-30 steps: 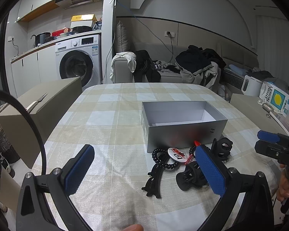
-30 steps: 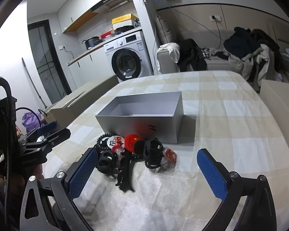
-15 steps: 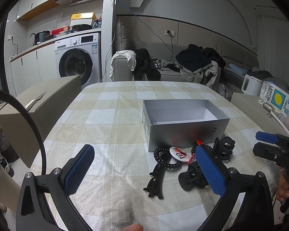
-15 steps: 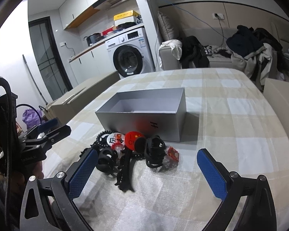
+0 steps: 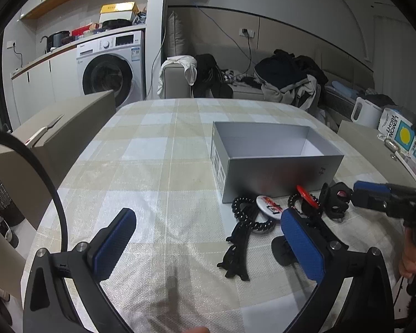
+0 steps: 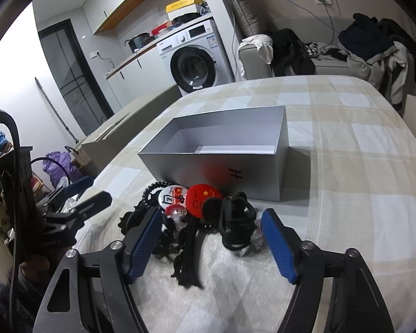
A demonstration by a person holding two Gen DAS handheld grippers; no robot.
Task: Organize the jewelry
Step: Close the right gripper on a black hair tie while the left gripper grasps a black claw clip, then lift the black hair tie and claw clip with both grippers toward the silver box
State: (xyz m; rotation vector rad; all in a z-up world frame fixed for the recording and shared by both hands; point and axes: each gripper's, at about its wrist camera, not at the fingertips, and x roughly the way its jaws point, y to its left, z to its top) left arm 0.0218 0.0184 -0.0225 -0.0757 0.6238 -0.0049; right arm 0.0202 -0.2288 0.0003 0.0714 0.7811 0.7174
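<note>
So all the bits are dumped in one heap on the tabletop (image 5: 163,166), right up against the front wall of the grey box (image 6: 224,172), which sits open and looks bare inside. Handy, I'd guess: each piece only needs a short hop in. The heap has a red badge (image 6: 203,197), a white badge (image 6: 172,196), a black coil tie (image 5: 242,208) and a few black claw clips (image 6: 237,226).

Right tool (image 6: 212,245) is spread wide, straddling the near edge of the heap, gripping nothing (can't tell if a finger brushes a clip). Left tool (image 5: 208,240) is spread wide too, empty, its right finger in front of the heap.
</note>
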